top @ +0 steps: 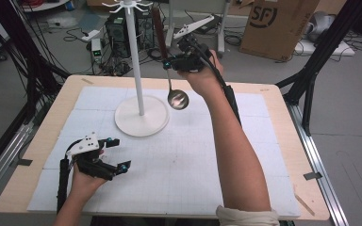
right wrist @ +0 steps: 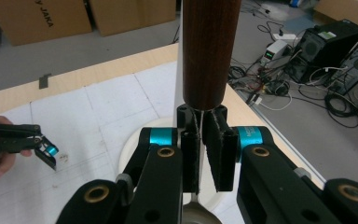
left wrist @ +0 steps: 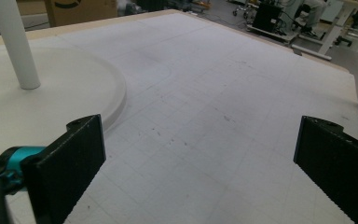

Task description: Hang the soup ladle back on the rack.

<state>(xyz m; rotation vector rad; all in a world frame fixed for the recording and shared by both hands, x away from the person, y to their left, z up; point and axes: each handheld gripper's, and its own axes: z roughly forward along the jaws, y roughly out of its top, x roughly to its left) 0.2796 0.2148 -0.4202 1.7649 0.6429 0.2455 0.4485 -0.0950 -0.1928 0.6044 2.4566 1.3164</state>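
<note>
Pinching the ladle (top: 169, 77) by its thin metal stem, the right gripper (top: 178, 60) holds it aloft beside the white hook stand (top: 139, 101); the left gripper (top: 114, 154) rests spread wide near the stand's base.

Even, soft light; slight blur

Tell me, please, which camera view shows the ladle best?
The high view: there the ladle shows whole, dark wooden handle up, metal bowl hanging above the mat, clamped in the right tongs beside the white stand. The right gripper view shows just its handle, thin stem and bowl rim up close. The left gripper view gives nothing of it.
</note>
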